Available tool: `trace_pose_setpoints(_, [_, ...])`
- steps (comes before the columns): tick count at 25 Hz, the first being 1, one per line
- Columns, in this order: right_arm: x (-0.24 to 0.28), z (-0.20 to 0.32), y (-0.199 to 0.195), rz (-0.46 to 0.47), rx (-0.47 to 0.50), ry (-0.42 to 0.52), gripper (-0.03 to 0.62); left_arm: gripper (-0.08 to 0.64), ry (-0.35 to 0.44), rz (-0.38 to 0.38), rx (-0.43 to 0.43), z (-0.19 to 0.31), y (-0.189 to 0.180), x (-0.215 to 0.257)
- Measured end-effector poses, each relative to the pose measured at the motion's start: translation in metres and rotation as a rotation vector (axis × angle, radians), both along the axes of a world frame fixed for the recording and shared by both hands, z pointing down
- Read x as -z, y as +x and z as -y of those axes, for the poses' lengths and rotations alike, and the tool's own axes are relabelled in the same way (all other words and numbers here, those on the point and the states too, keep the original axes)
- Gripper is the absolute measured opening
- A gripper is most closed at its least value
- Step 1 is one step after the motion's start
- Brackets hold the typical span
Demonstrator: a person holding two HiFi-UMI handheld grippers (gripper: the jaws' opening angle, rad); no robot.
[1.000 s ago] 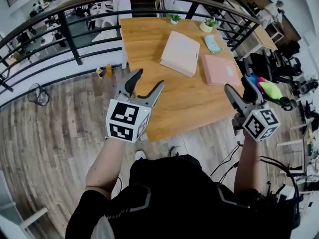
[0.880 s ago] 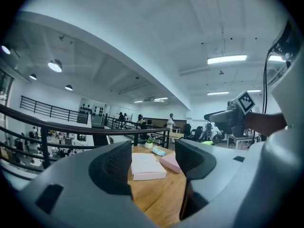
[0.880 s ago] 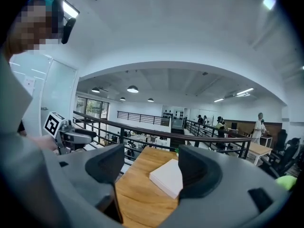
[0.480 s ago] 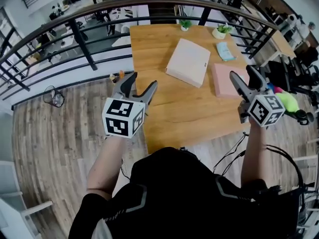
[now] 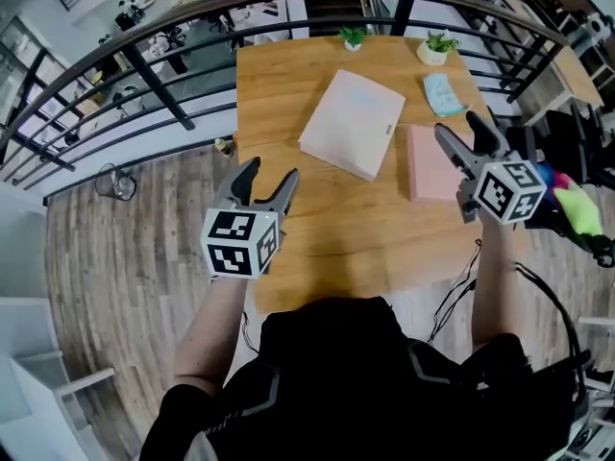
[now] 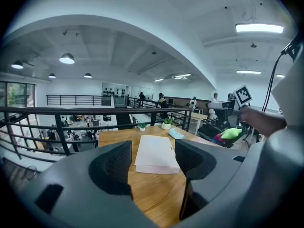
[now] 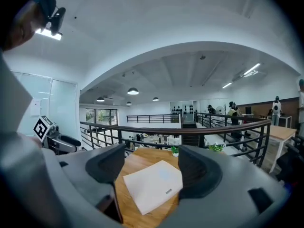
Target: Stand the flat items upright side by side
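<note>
The left gripper (image 6: 153, 148) holds its dark grey jaws apart, with nothing gripped. Beyond them a pale pink flat rectangular box (image 6: 156, 158) lies flat on the light wooden table (image 6: 156, 198), small green potted plants (image 6: 166, 123) at the far edge.

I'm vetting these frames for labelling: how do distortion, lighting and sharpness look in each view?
Head view: strong fisheye bows the railing; the table is evenly lit and sharp. Left gripper view: black corners, a ceiling light glares top right, the pale box is clear. Right gripper view: same black ring, a bright lamp upper left.
</note>
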State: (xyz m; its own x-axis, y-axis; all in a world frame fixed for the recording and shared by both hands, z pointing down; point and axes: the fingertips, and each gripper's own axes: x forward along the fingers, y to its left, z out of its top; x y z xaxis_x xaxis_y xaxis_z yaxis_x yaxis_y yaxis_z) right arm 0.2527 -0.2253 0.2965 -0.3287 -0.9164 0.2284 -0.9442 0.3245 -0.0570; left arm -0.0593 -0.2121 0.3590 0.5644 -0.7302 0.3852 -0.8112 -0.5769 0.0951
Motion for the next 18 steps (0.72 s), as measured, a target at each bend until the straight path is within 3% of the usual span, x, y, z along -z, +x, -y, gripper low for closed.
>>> trace_pose_setpoints(4, [-0.027, 0.029, 0.026, 0.033, 0.054, -0.031, 0.356, 0.301, -0.049, 0.037, 0.071, 0.009, 0.022, -0.022])
trace_pose_setpoints(9, [-0.050, 0.071, 0.059, 0.060, 0.098, -0.057, 0.356, 0.301, -0.048, -0.057, 0.120, 0.025, 0.055, -0.029])
trace_pose_setpoints(14, [-0.078, 0.111, 0.066, 0.019, 0.158, -0.086, 0.356, 0.301, -0.132, 0.055, 0.116, 0.036, 0.082, -0.069])
trace_pose_setpoints(18, [-0.101, 0.142, 0.072, 0.030, 0.200, -0.132, 0.356, 0.301, -0.196, 0.025, 0.163, 0.046, 0.095, -0.091])
